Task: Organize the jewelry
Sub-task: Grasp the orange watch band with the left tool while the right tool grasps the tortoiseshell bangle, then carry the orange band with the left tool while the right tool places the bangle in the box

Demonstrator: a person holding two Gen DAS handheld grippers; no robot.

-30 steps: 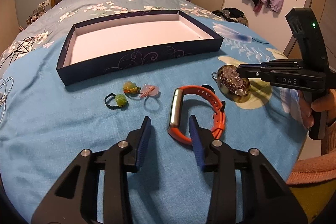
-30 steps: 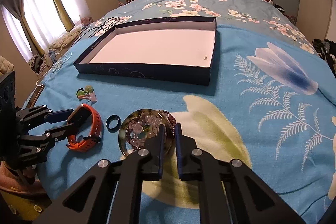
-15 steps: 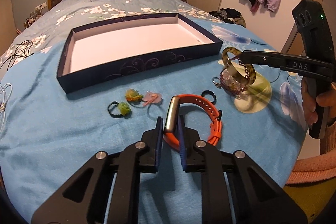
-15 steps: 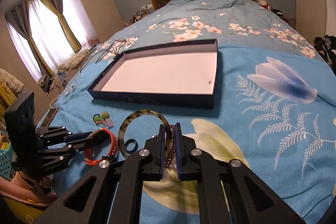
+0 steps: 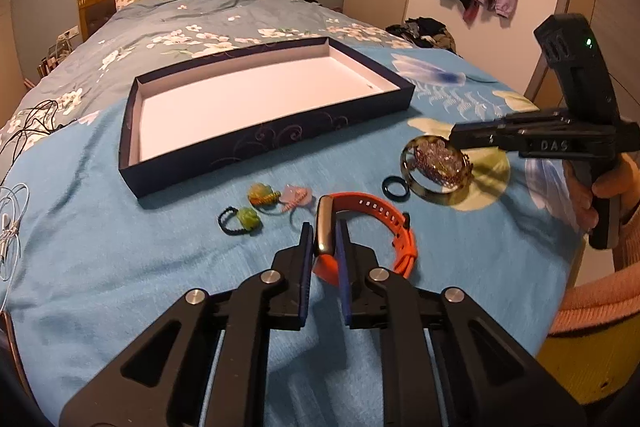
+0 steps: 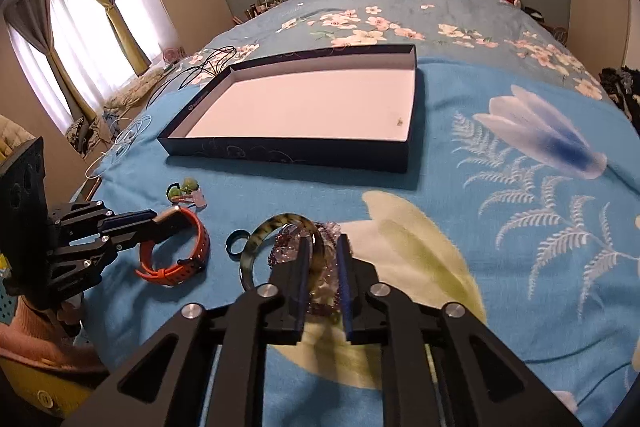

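The left gripper (image 5: 323, 241) has gone from wide open a second ago to clamped on the watch (image 5: 362, 227); its jaws are closing the last fraction, pads pressing the metal face of the watch, which sits on the blanket (image 5: 120, 267) just in front of the box (image 5: 264, 143). The right gripper (image 6: 322, 259) had lifted the bangle (image 6: 256, 247) upright half a second ago; the bangle now lies low on the blanket again, with the beads (image 6: 288, 247); the jaws are opening, the bangle's rim between them but not visibly pinched.

Meaning for the task: the watch is secured and ready for transfer to the box; the bangle grasp appears lost or released and probably needs re-gripping; the box holds no jewelry yet.

Pose: both grippers point down at a moderate slant toward the blanket; the left approaches the watch from the near edge; the right is held by a hand (image 5: 600, 187) at the bed's right edge, reaching leftward.
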